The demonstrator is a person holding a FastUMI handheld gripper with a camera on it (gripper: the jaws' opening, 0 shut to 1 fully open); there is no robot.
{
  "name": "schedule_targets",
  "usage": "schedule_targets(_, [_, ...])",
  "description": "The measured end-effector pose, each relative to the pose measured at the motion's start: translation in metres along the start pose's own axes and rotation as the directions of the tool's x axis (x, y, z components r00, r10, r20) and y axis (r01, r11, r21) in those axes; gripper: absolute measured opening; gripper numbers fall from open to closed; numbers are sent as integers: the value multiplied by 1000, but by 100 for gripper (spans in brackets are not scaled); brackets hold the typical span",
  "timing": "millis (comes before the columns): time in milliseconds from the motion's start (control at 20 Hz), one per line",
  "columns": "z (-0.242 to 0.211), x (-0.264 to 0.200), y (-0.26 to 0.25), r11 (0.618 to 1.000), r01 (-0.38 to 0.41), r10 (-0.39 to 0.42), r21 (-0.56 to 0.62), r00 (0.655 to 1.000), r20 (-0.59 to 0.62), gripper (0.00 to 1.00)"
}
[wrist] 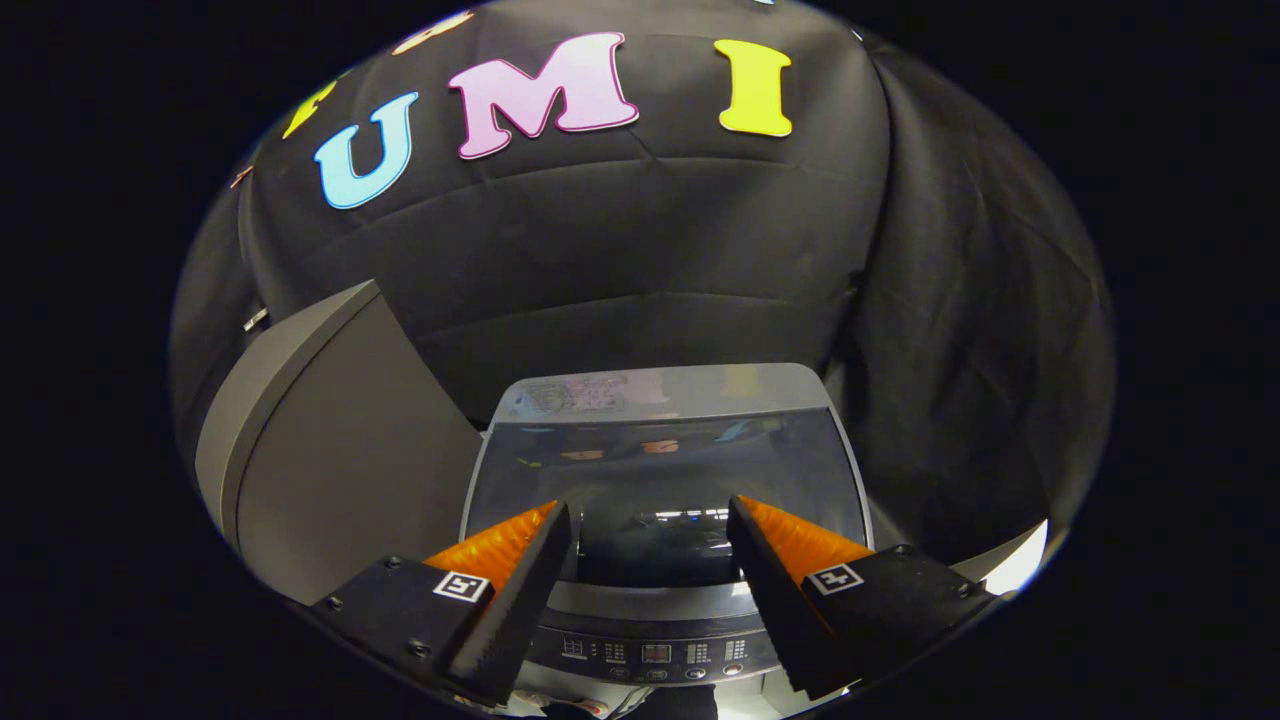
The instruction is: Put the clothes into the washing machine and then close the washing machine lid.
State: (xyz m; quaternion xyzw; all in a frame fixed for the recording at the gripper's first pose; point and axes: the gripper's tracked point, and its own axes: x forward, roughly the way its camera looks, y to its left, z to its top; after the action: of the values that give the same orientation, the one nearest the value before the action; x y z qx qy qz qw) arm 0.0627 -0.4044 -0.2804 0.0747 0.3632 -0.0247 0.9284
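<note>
A grey top-loading washing machine stands just ahead of and below me. Its dark glass lid lies flat, shut over the tub, mirroring lights and the wall. The control panel runs along its near edge, between and under my fingers. My gripper hovers above the near part of the lid, open, with nothing between its orange-and-black fingers. I cannot make out any clothes through the lid.
A grey cabinet or appliance stands close on the left of the washing machine, taller than it. The black cloth wall hangs right behind both and wraps round to the right. A bright patch of floor shows at the lower right.
</note>
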Motion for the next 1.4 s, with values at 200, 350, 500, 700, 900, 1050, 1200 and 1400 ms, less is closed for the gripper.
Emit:
schedule_targets(200, [14, -8, 16, 1000, -15, 16, -14, 999, 35, 99])
schedule_targets(350, [40, -16, 30, 998, -31, 36, -56, 994, 100, 99])
schedule_targets(500, [64, -28, 49, 997, -37, 48, -71, 986, 159, 99])
schedule_targets(700, [117, -74, 87, 996, -61, 76, -58, 949, 306, 99])
schedule_targets(900, [172, -142, 117, 995, -77, 95, -57, 862, 497, 99])
schedule_targets(1050, [195, -176, 133, 995, -75, 99, -64, 798, 594, 98])
schedule_targets(1200, [194, -197, 138, 996, -42, 84, -81, 775, 626, 98])
schedule_targets(1400, [190, -219, 144, 998, -14, 53, -65, 752, 657, 98])
